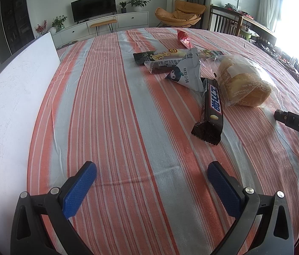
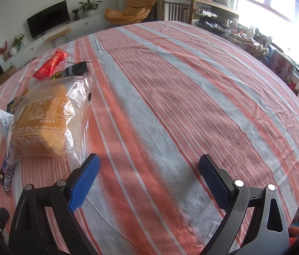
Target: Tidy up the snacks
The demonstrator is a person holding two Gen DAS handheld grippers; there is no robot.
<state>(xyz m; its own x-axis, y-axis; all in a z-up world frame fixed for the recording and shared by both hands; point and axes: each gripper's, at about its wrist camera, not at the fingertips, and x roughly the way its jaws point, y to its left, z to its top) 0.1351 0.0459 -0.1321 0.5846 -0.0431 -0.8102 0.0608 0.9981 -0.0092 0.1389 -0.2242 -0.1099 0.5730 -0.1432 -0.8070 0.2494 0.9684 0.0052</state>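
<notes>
Jaws wide apart and holding nothing on both sides, left gripper point(image 1: 152, 175) and right gripper point(image 2: 149, 170) hover low over the striped tablecloth point(image 1: 115, 116), snack pile point(image 1: 192, 74) ahead.

A matt woven tablecloth point(image 1: 115, 110) carries a glossy clear-plastic bread bag point(image 1: 243, 80) and shiny chocolate bar wrapper point(image 1: 211, 110).

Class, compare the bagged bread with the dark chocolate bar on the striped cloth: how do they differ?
The bagged bread is bulky and golden inside clear plastic; the chocolate bar is flat, long and narrow in an opaque dark wrapper. The bread's bag is loose and crinkled; the bar's wrapper is snug. Both lie sealed on the striped cloth, side by side.
</notes>
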